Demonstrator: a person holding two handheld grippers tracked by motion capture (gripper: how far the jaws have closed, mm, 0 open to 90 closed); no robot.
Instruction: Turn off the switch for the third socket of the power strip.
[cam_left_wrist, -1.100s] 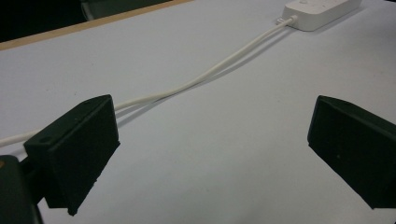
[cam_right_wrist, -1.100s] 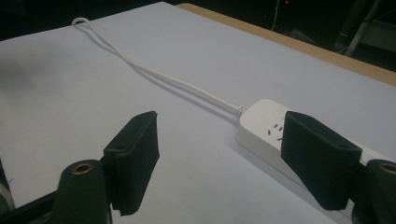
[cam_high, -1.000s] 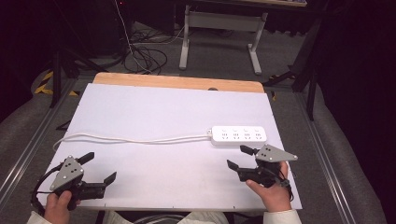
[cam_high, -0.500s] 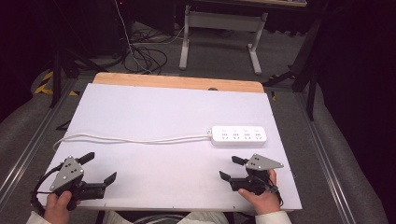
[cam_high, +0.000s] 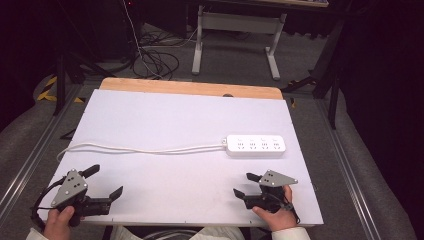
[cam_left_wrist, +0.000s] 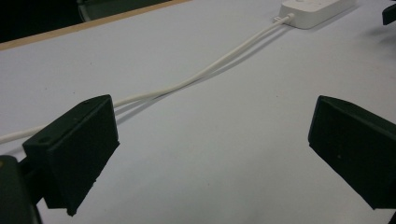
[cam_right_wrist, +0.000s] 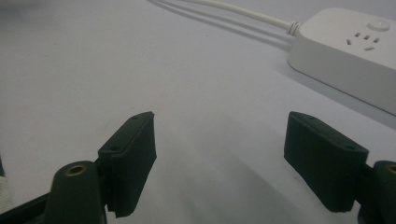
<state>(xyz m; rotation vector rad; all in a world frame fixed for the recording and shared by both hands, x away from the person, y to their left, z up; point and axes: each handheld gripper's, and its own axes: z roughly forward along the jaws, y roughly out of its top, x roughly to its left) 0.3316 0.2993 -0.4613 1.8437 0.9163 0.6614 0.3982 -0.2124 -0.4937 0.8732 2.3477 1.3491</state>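
Work surface: flat white board (cam_high: 165, 125) laid over a table, with a strip of light wooden tabletop (cam_high: 190, 88) exposed along the far edge. Board looks clean and matte.

White rectangular plastic power strip (cam_high: 256, 145) lies flat on the right half of the board, long side running left to right. Its white round cord (cam_high: 140, 149) leaves the strip's left end and runs leftward across the board to the left edge, where it curves off the near-left side.

Left black two-jaw gripper (cam_high: 102, 182) sits at the near-left corner, jaws released and wide apart, nothing between them. Right black two-jaw gripper (cam_high: 246, 184) sits near the near-right edge, just near of the power strip, jaws likewise spread and empty.

Room: dark grey floor, loose black cables (cam_high: 155, 57) on the floor beyond the table, a grey metal frame stand (cam_high: 235, 30) farther back. Background too dark to read more, possibly curtains.
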